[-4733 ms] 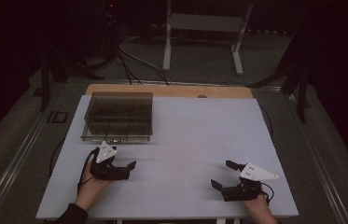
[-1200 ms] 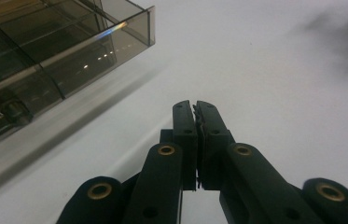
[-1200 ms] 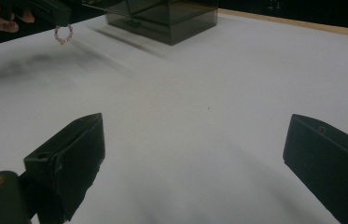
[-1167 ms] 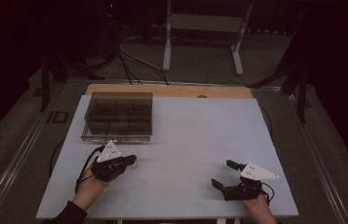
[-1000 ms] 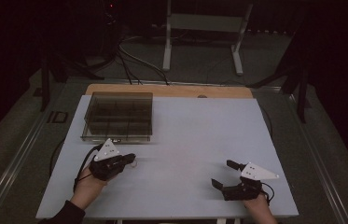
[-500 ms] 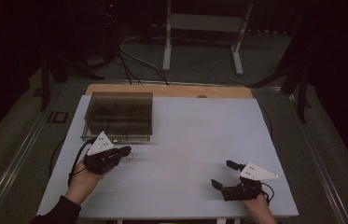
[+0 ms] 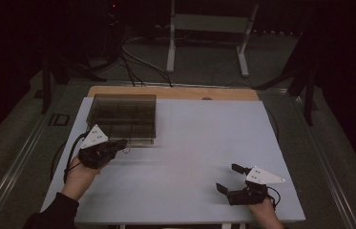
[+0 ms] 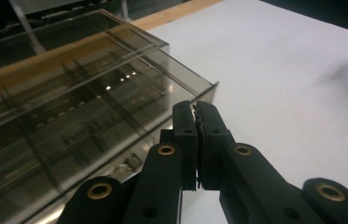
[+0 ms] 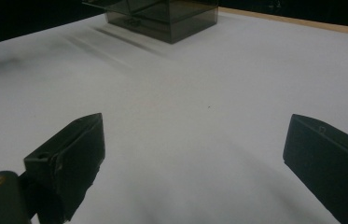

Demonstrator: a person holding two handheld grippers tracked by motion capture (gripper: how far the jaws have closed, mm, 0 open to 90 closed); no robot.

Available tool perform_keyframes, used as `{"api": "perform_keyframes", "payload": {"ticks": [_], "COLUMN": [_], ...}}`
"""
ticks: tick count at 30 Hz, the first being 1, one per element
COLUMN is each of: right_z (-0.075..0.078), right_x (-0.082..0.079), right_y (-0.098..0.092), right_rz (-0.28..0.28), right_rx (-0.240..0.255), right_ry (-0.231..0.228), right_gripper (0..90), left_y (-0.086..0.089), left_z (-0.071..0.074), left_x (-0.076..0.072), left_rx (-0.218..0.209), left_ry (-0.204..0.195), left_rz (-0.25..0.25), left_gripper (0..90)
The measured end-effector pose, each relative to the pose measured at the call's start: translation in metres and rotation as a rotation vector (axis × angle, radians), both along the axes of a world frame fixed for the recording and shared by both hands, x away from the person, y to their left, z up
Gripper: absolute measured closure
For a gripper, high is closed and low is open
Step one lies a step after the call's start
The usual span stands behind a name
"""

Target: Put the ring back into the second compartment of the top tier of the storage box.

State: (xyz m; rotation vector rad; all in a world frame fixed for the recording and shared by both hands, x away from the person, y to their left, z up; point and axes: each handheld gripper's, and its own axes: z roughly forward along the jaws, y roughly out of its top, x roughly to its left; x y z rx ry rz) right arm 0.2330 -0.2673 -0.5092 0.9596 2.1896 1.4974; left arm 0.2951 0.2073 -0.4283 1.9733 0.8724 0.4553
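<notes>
A smoke-tinted clear plastic box [image 7: 124, 117] with inner dividers stands at the back left of the white table [image 7: 204, 138]. My left gripper [image 7: 120, 143] is lifted off the table, its tips right at the box's front right corner. In the left gripper view the jaws are pressed together [image 8: 195, 109] with nothing seen between them, and the box [image 8: 69, 116] lies just beyond and to the left. My right gripper [image 7: 228, 177] rests near the front right of the table, jaws wide open [image 9: 192, 135] over bare tabletop, with the box [image 9: 162, 14] far off.
A wooden strip [image 7: 175, 92] runs along the table's far edge. Beyond it the floor holds cables [image 7: 132, 57] and a metal stand [image 7: 204, 28]. The left gripper's cable [image 7: 70, 152] loops beside the hand near the table's left edge.
My left gripper has risen and moved away from the person toward the box's front edge, jaws staying together. The right gripper has kept still.
</notes>
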Motion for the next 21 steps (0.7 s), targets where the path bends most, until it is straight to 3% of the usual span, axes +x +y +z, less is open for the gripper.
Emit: {"api": "perform_keyframes", "payload": {"ticks": [21], "right_z": [0.000], "right_x": [0.000], "right_y": [0.000], "right_rz": [0.005], "right_rx": [0.002], "right_ry": [0.000], "right_gripper": [5.5], "left_y": [0.011], "left_z": [0.012], "left_x": [0.026], "left_rx": [-0.017], "left_ry": [-0.020], "left_rz": [0.070], "left_gripper": [87.8]}}
